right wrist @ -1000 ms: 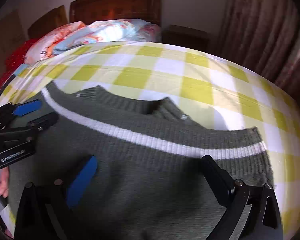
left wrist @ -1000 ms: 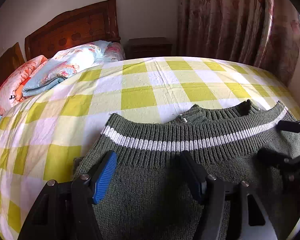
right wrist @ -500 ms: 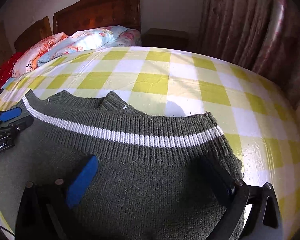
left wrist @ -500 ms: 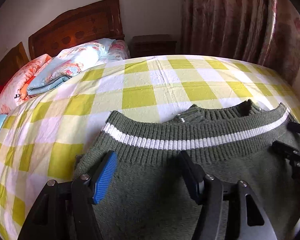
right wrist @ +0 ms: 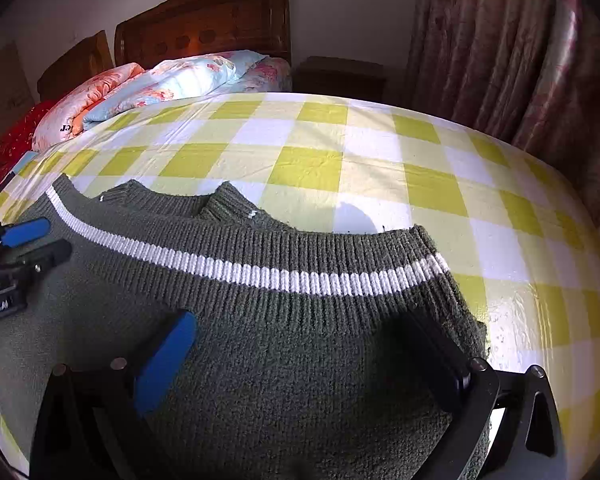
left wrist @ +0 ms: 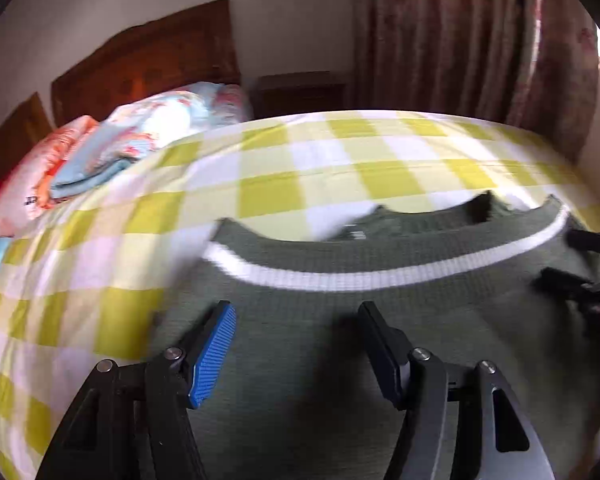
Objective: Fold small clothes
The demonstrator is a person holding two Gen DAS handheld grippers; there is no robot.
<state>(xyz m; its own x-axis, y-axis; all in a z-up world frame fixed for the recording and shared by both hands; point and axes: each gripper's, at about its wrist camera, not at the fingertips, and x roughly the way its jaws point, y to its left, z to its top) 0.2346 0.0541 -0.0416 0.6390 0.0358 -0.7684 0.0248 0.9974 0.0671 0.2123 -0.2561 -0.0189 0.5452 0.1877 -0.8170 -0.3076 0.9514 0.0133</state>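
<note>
Green sweater (right wrist: 284, 344) found folded flat on checked bedsheet (right wrist: 372, 168), spread beneath and ahead of both jaw pairs. Left gripper (left wrist: 296, 320) jaws apart, gripping nothing. Right gripper (right wrist: 300, 336) likewise open, empty.

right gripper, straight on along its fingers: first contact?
Most likely the green sweater itself: the right gripper points down at its knit body, jaws open, nothing between them. The gap above the fabric is unclear.
</note>
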